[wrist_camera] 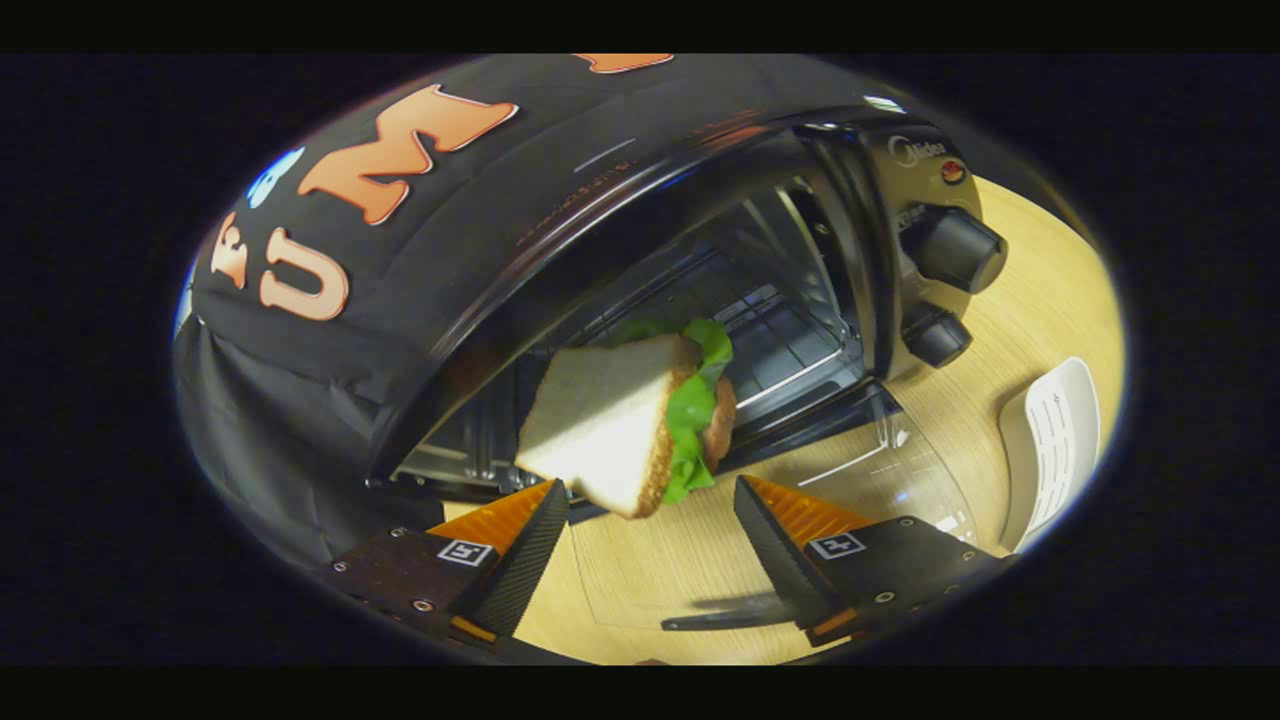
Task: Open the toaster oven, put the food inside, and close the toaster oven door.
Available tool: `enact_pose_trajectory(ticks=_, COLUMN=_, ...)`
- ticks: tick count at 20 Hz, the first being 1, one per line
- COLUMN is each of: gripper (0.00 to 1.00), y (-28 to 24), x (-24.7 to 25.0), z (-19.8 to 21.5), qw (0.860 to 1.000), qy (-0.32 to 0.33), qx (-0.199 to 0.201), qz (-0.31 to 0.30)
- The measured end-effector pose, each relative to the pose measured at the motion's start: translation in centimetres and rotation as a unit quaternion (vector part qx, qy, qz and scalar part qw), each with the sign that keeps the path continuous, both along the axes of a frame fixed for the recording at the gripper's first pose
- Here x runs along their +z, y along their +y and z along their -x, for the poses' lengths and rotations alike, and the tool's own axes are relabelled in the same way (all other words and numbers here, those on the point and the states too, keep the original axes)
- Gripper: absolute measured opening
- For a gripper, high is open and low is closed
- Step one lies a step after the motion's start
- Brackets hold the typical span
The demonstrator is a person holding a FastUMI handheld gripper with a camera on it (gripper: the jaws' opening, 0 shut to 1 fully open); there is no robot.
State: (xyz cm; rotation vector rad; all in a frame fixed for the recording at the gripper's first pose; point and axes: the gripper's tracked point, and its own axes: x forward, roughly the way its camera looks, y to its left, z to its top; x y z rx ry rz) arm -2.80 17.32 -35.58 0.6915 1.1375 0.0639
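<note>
A sandwich (600, 420) of white bread, green lettuce and a brown filling is tilted at the mouth of the toaster oven (880, 170). Its lower corner lies between my fingertips and the rest is just ahead of them. My gripper (652, 490) is open: the fingers stand wide apart and neither presses on the sandwich. I cannot tell whether the sandwich rests on anything. The oven's glass door (880, 470) is folded down flat toward me, its dark handle (720, 615) between my fingers. Inside, the wire rack (790, 350) shows beyond the sandwich.
Two black knobs (955, 248) (935, 335) sit on the oven's control panel beside the opening. A white sheet (1050, 440) lies on the wooden table (1040, 300) past the door. The black cloth wall (300, 380) stands close behind the oven.
</note>
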Motion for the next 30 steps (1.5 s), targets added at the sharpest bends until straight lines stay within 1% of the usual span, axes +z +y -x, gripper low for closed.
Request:
enact_pose_trajectory(ticks=3, gripper=0.99, y=-1.2, x=1.6, z=2.7, qw=0.998, qy=-0.028, qx=0.051, qz=0.027)
enact_pose_trajectory(ticks=5, gripper=0.99, y=-1.6, x=2.2, z=4.9, qw=0.995, qy=-0.036, qx=0.088, qz=0.043)
enact_pose_trajectory(ticks=7, gripper=0.99, y=-2.3, x=2.5, z=7.3, qw=0.991, qy=-0.035, qx=0.112, qz=0.061)
enact_pose_trajectory(ticks=11, gripper=0.99, y=-2.9, x=1.6, z=11.4, qw=0.986, qy=-0.014, qx=0.143, qz=0.083)
enact_pose_trajectory(ticks=16, gripper=0.98, y=-3.6, x=-0.2, z=14.7, qw=0.979, qy=0.01, qx=0.169, qz=0.11)
enact_pose_trajectory(ticks=18, gripper=0.98, y=-3.7, x=-1.7, z=15.1, qw=0.975, qy=0.019, qx=0.18, qz=0.127)
enact_pose_trajectory(ticks=21, gripper=0.98, y=-3.7, x=-4.2, z=15.2, qw=0.965, qy=0.035, qx=0.204, qz=0.161)
enact_pose_trajectory(ticks=22, gripper=0.98, y=-3.6, x=-4.6, z=14.9, qw=0.962, qy=0.034, qx=0.211, qz=0.168)
enact_pose_trajectory(ticks=24, gripper=0.96, y=-2.9, x=-4.7, z=14.7, qw=0.953, qy=0.022, qx=0.243, qz=0.181)
enact_pose_trajectory(ticks=25, gripper=0.98, y=-2.6, x=-4.9, z=14.3, qw=0.949, qy=0.013, qx=0.253, qz=0.19)
enact_pose_trajectory(ticks=26, gripper=0.97, y=-2.8, x=-4.7, z=14.7, qw=0.945, qy=0.021, qx=0.26, qz=0.195)
enact_pose_trajectory(ticks=30, gripper=0.99, y=-2.6, x=-4.1, z=14.2, qw=0.95, qy=0.017, qx=0.249, qz=0.186)
